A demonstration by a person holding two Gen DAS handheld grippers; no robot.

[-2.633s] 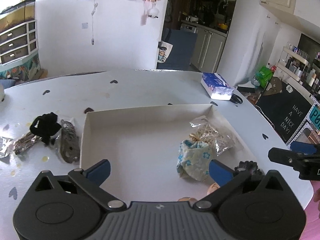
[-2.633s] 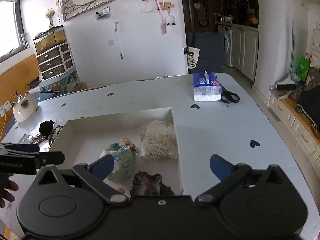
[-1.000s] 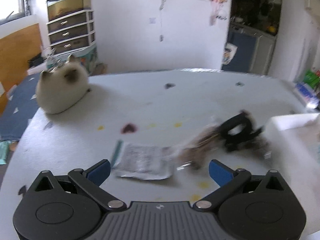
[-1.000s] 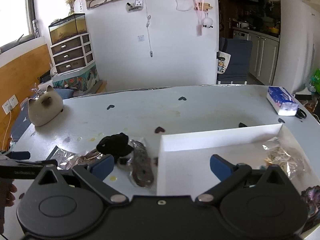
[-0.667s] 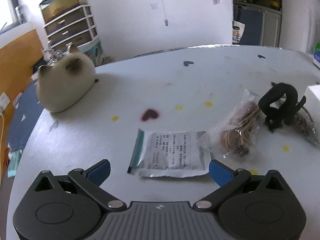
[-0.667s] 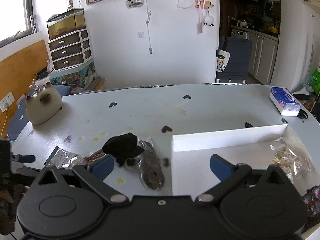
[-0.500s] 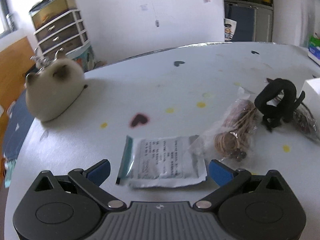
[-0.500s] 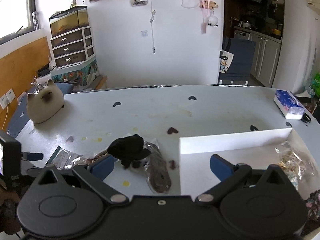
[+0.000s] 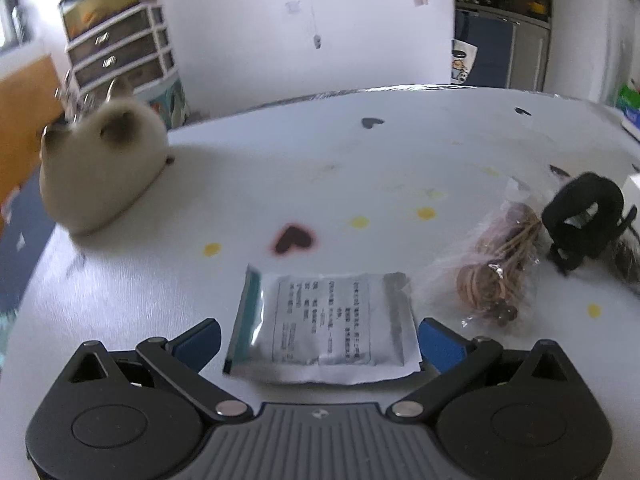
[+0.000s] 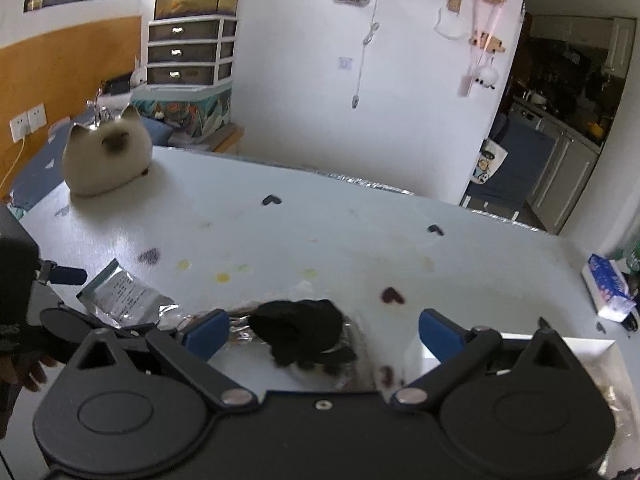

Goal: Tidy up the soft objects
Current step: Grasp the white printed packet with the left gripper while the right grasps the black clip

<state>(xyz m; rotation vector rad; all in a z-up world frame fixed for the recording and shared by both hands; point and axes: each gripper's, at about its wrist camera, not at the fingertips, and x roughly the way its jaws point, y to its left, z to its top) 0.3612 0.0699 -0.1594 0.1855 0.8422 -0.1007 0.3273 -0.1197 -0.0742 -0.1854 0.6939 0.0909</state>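
On the white table (image 9: pixel 400 160) we see the left gripper (image 9: pixel 320 338) with its blue-padded fingers spread wide, one on each side of a flat silver foil packet (image 9: pixel 324 328) that lies between them; whether the pads touch it we cannot tell. Just right of the packet lies a clear bag of tan elastic bands (image 9: pixel 496 268), and right of that a black scrunchie (image 9: pixel 584 220). The right gripper (image 10: pixel 324 334) is likewise spread, hovering above the black scrunchie, which sits between its fingers on a clear plastic bag (image 10: pixel 352 364). At the near right we note a corner of the white box (image 10: pixel 560 344). A cream cat figurine (image 10: pixel 106 156) stands at the far left, and a tissue pack (image 10: pixel 608 288) lies at the far right.
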